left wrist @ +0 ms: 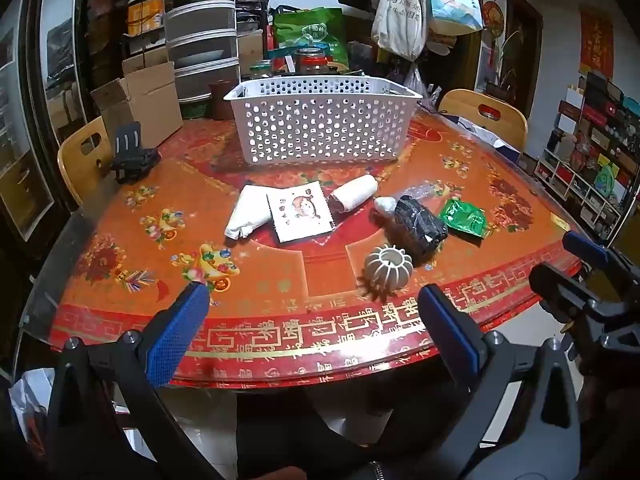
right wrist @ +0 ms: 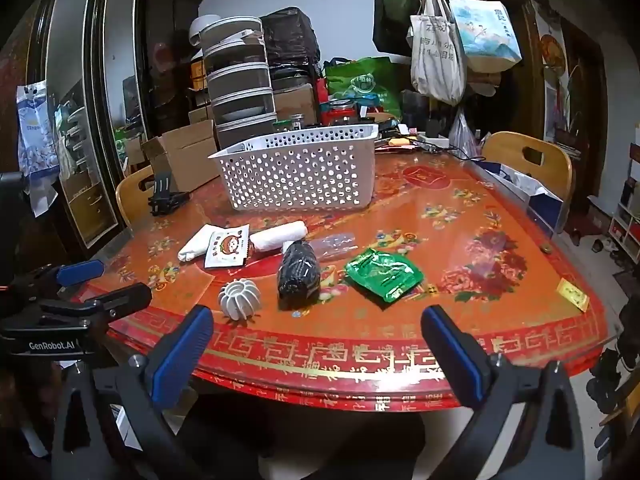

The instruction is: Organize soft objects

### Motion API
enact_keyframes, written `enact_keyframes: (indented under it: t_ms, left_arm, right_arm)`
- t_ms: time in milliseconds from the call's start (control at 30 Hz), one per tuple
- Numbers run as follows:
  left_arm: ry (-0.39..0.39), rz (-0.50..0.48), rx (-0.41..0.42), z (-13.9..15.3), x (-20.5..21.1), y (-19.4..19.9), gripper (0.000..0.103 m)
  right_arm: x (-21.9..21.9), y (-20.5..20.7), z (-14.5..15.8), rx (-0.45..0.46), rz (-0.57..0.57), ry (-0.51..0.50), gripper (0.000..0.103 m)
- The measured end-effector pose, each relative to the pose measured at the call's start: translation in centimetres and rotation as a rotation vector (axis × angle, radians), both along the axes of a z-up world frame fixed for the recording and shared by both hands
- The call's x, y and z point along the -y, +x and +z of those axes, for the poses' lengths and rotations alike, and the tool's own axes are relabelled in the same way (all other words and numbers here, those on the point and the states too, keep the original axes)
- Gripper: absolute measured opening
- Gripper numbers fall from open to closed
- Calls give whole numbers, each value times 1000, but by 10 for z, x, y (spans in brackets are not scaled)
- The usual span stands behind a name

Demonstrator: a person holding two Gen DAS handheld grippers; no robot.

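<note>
Both sets of tongs were spread wide and held nothing: the left tongs (left wrist: pixel 312 312) hung at the near edge of the table (left wrist: pixel 120 240), and the right tongs (right wrist: pixel 316 340) hovered at the same edge, off to the right of them. Neither touched any object.

Closest to the tongs lay a ribbed white ball (left wrist: pixel 387 267), with a black wrapped bundle (left wrist: pixel 420 220) just beyond it. To the right of the bundle sat a green foil packet (right wrist: pixel 383 274). Behind those, running toward the table's left side, were a small clear plastic piece (right wrist: pixel 334 245), a white roll (left wrist: pixel 354 193), a flat sachet with a cartoon face (left wrist: pixel 301 211) and a folded white cloth (left wrist: pixel 246 216) partly under the sachet. A small white lump (left wrist: pixel 384 205) touched the bundle's far end (what it was, I could not tell).

Farther back, toward the far edge, stood the white perforated basket (left wrist: pixel 320 128), well apart from the row of things. Through its holes nothing showed inside, though its floor was hidden from both views, so it was probably empty.

By that layout, the sorting looked barely begun: every soft item in view was on the table and none in the basket.
</note>
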State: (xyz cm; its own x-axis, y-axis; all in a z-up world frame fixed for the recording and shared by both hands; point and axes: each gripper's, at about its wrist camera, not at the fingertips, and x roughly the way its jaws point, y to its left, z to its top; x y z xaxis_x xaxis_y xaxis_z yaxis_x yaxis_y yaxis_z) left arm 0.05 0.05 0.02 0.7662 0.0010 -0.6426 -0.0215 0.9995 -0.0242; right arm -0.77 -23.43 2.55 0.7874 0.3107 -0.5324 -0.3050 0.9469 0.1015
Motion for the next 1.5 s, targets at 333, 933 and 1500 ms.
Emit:
enact_keyframes:
  t_ms: [333, 933, 1500]
  left_arm:
    - [-3, 5, 38, 10, -1, -7, 103]
    - [-7, 14, 46, 18, -4, -10, 103]
    - [-9, 15, 44, 18, -4, -10, 103]
  right_arm:
    - [-4, 0, -2, 10, 3, -6, 103]
    - [-5, -1, -1, 8, 7, -5, 103]
    - [-7, -3, 1, 7, 14, -3, 103]
